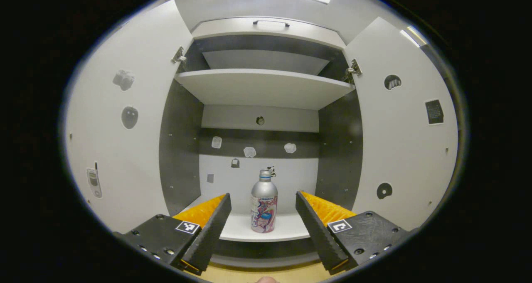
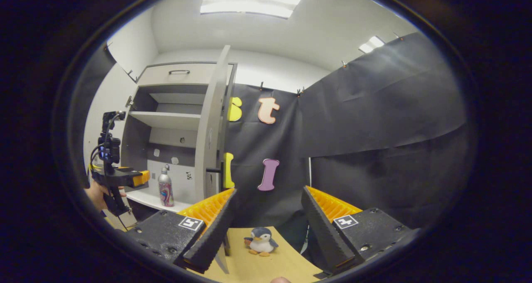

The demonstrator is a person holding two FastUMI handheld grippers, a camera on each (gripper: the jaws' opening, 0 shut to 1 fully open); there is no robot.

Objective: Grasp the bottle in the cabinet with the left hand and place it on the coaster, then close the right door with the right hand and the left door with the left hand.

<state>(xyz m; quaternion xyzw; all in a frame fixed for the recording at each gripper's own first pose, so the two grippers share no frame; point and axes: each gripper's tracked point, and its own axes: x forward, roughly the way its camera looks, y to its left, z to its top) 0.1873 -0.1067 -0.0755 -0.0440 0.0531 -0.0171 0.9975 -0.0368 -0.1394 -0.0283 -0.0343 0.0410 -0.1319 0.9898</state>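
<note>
A silver bottle (image 1: 264,203) with a pink printed label and a screw cap stands upright on the cabinet's bottom shelf (image 1: 286,229). My left gripper (image 1: 262,225) is open and faces it from just in front, the bottle centred in the gap beyond the fingertips. Both doors are swung open: the left door (image 1: 124,125) and the right door (image 1: 401,129). In the right gripper view the bottle (image 2: 166,190) stands in the cabinet, the left gripper (image 2: 139,178) held by a hand before it. My right gripper (image 2: 268,229) is open over the wooden table, holding nothing.
The open right door (image 2: 210,129) stands edge-on between my right gripper and the cabinet. A small toy penguin (image 2: 261,240) sits on the wooden table (image 2: 266,266). An upper shelf (image 1: 266,85) and a drawer with a handle (image 1: 271,23) are above the bottle.
</note>
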